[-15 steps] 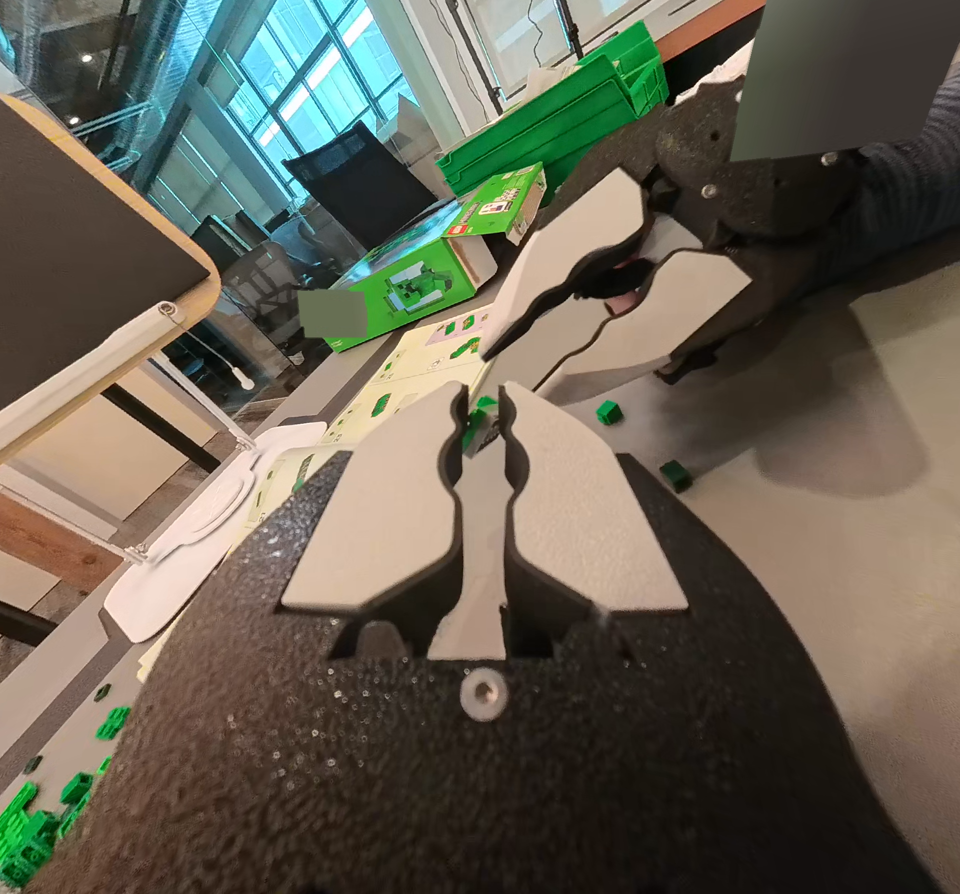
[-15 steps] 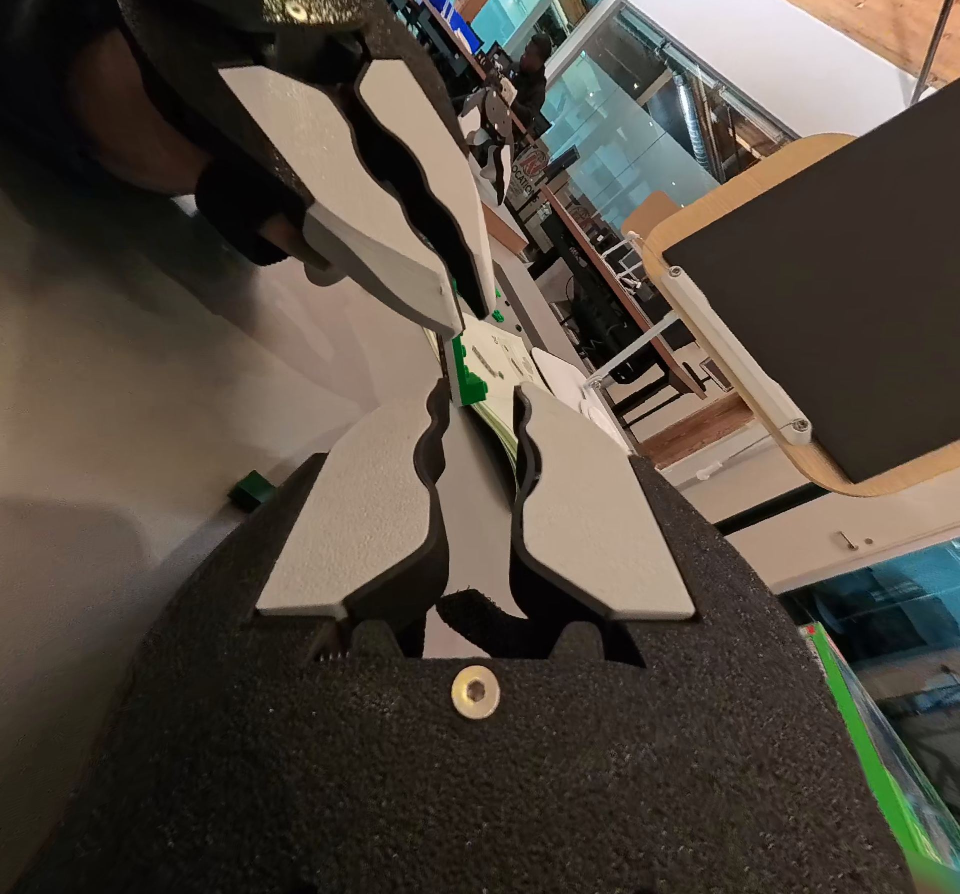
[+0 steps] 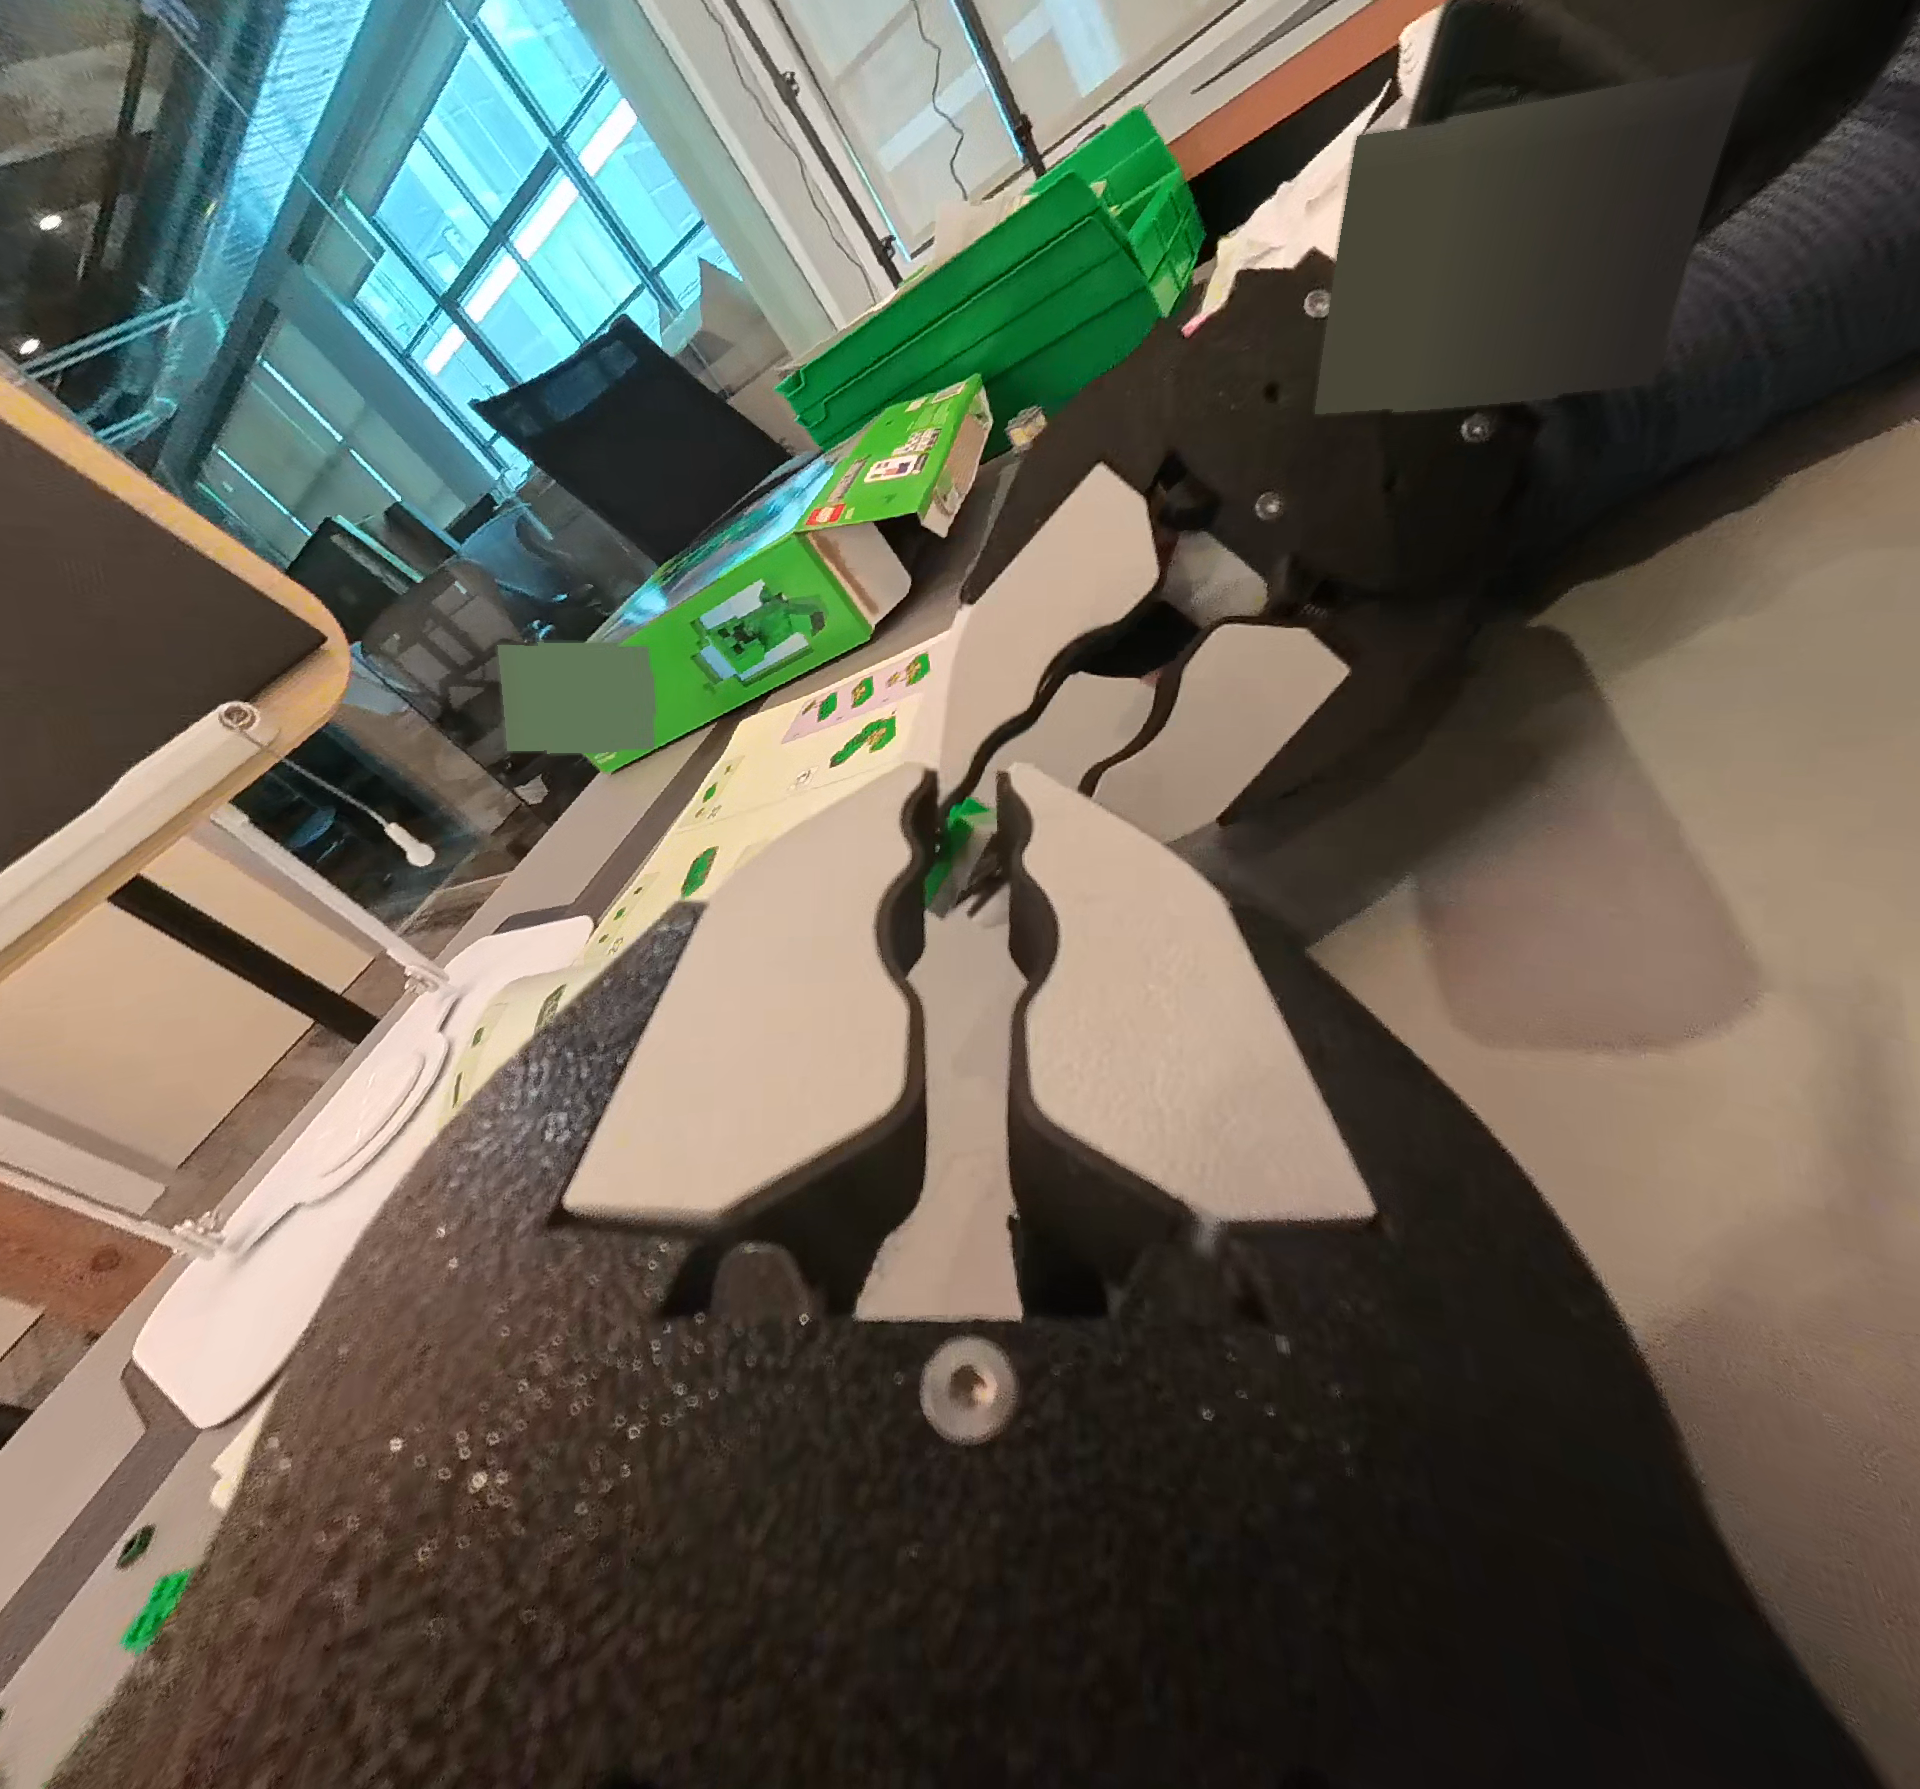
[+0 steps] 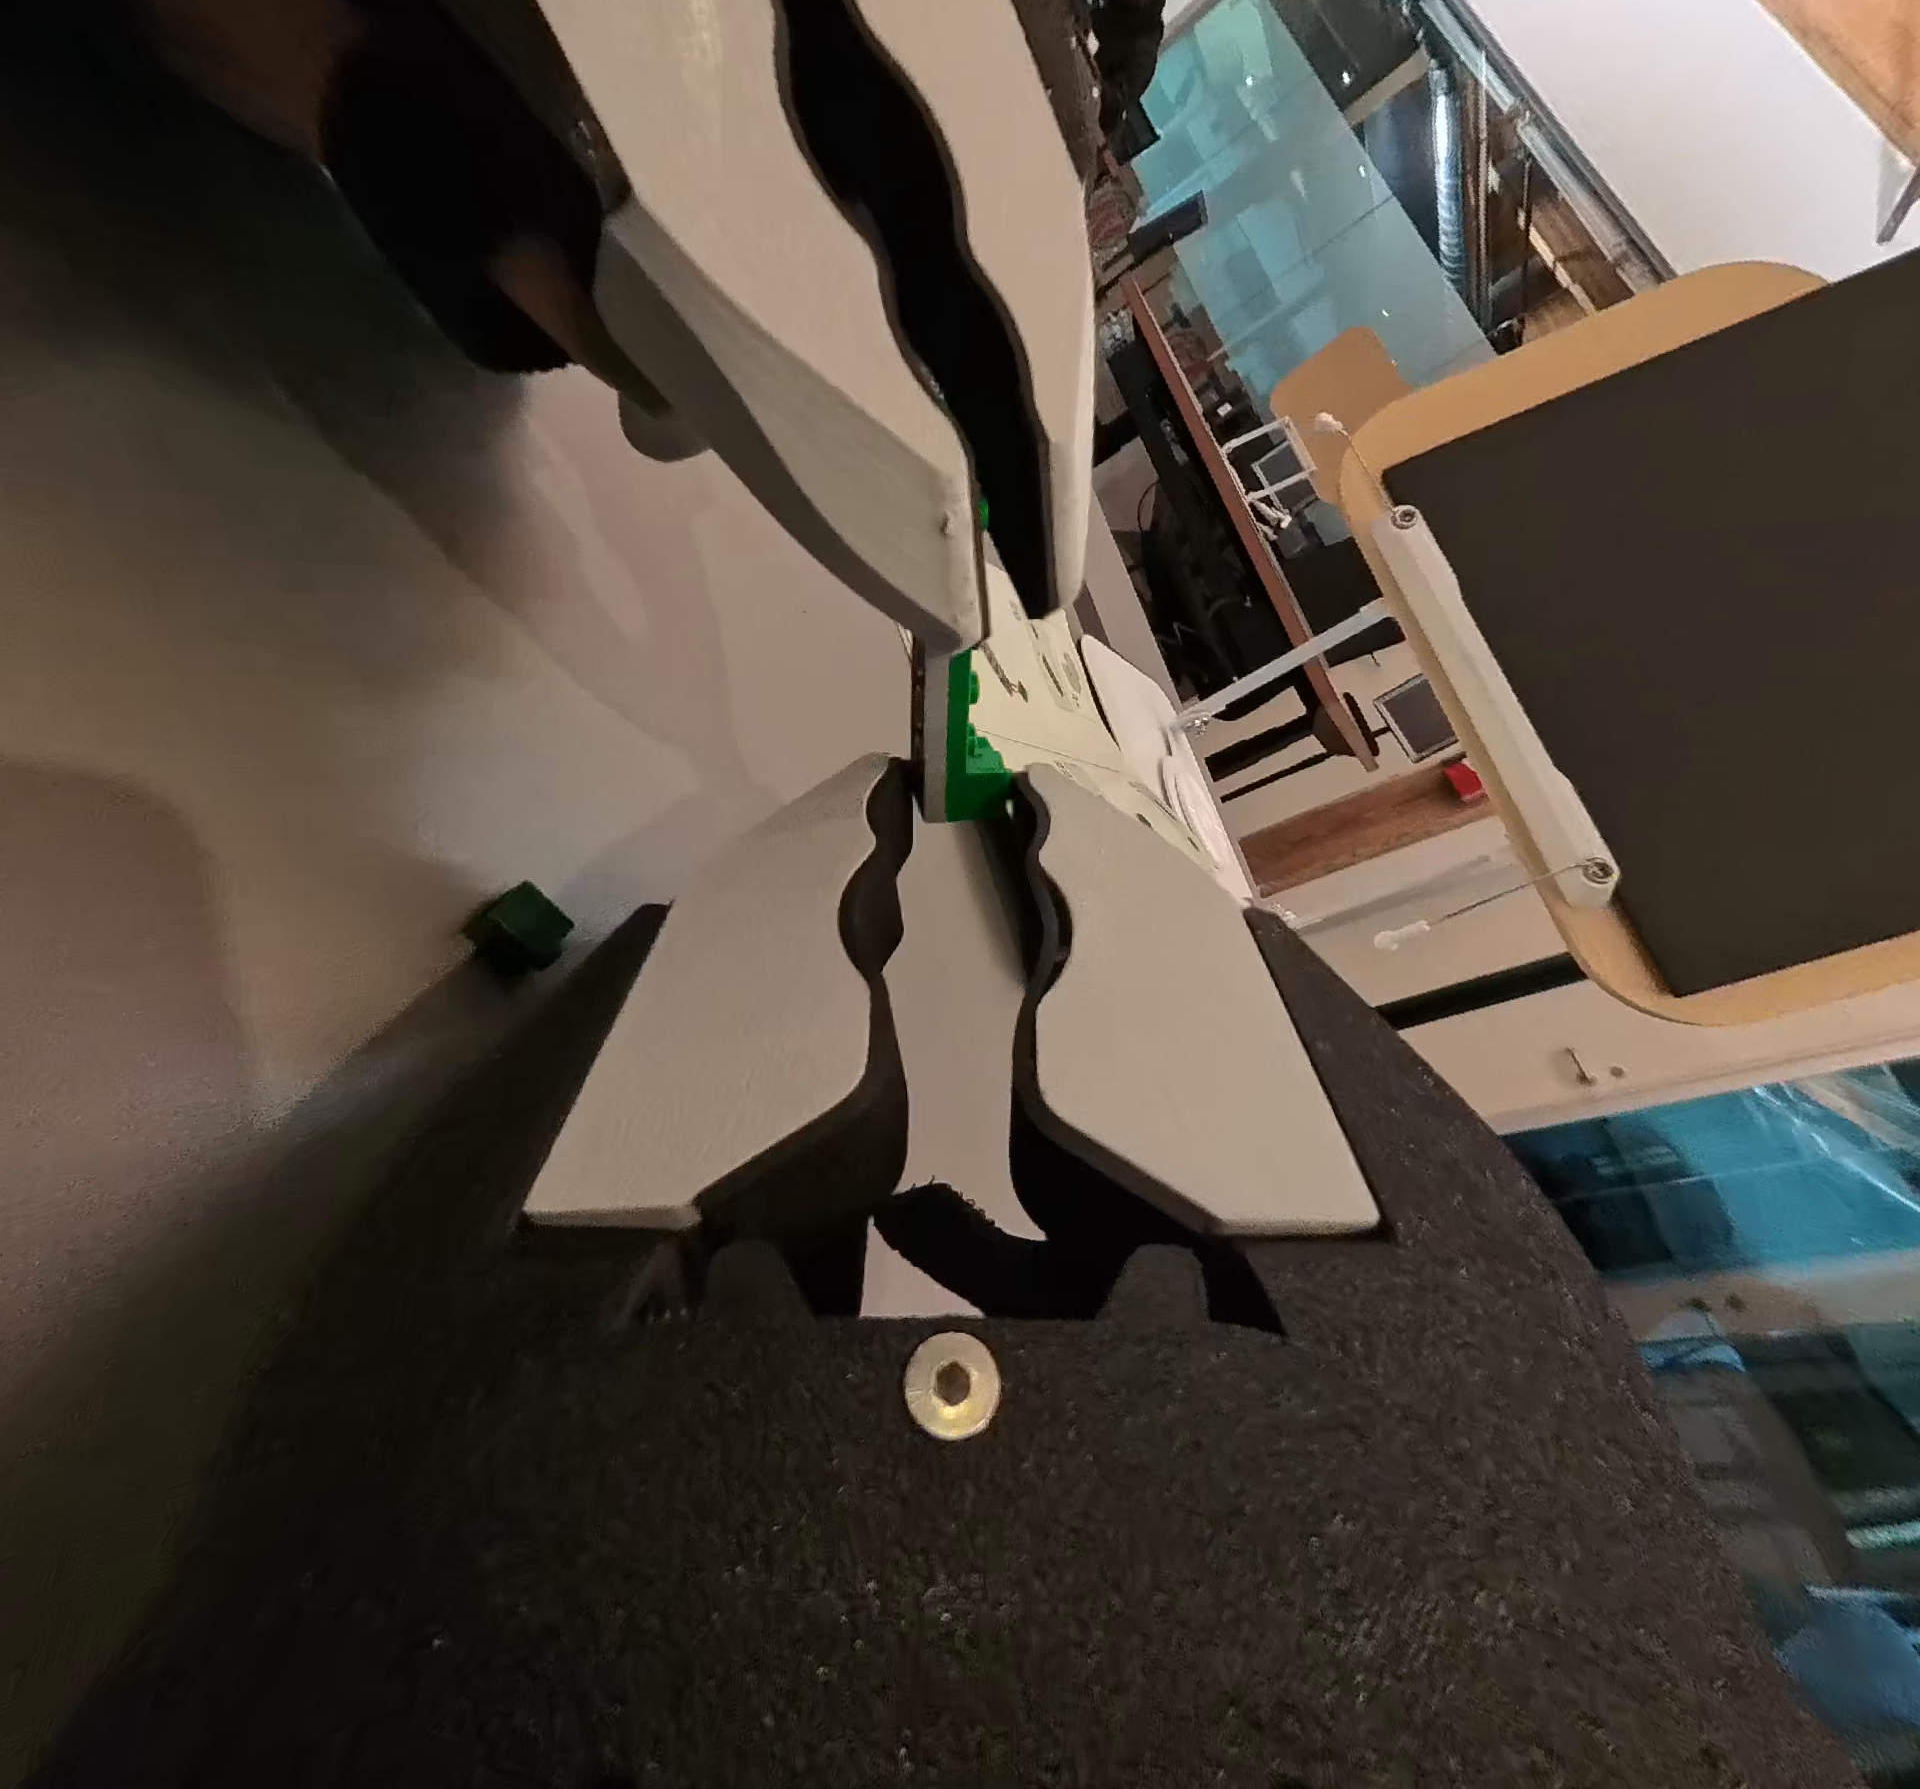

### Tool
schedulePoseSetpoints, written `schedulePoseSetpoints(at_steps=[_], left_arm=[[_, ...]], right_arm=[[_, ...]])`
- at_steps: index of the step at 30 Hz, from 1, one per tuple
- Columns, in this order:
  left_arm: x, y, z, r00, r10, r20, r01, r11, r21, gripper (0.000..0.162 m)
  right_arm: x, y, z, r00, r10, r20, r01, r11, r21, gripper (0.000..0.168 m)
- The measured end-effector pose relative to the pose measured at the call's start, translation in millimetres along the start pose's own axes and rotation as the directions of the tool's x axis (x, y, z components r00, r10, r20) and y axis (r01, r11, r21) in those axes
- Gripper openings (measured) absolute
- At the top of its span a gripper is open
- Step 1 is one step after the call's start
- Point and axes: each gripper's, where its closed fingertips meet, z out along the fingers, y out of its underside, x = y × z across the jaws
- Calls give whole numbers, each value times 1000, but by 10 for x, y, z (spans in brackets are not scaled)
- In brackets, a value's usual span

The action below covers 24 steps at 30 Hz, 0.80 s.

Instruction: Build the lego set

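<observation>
Lego assembly point(image 4: 961, 752) — a grey plate with bright green bricks on it — stood on edge, clamped between the fingertips of the right gripper point(image 4: 961, 783), above a pale tabletop point(image 3: 1714, 752). The left gripper point(image 3: 961, 835) met it tip to tip: in the right wrist view its two grey fingers point(image 4: 831, 451) came down from the upper left, and their ends touched the top of the plate. In the left wrist view a small green-and-grey piece point(image 3: 956, 851) sat pinched in the narrow gap between that gripper's tips; whether it was a separate brick or part of the same assembly could not be told. Both sets of jaws were drawn in close, each holding lego.

A loose dark green brick point(image 4: 516, 924) lay on the table just left of the right gripper's body. Beyond the tools, an open instruction booklet point(image 3: 821, 742) lay flat, with a bright green set box point(image 3: 748, 638) behind it and stacked green bins point(image 3: 997, 326) farther back. Small green pieces point(image 3: 156, 1609) lay scattered near the table's edge at lower left, beside a white tray point(image 3: 332, 1147). A person's dark sleeve point(image 3: 1787, 285) reached in from the upper right — the arm behind the right gripper. Windows and a black office chair point(image 3: 623, 451) filled the background.
</observation>
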Motion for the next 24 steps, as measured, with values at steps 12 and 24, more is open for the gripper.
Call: schedulePoseSetpoints(at_steps=[12, 24], left_arm=[[-100, -53, -18, 997, 7, 78, -10, 999, 41, 24], [-128, -3, -7, 996, -11, 84, 9, 1000, 22, 16]], right_arm=[[67, 10, -22, 998, 56, -18, -56, 998, 6, 17], [88, 56, -19, 999, 18, -47, -19, 1000, -21, 16]])
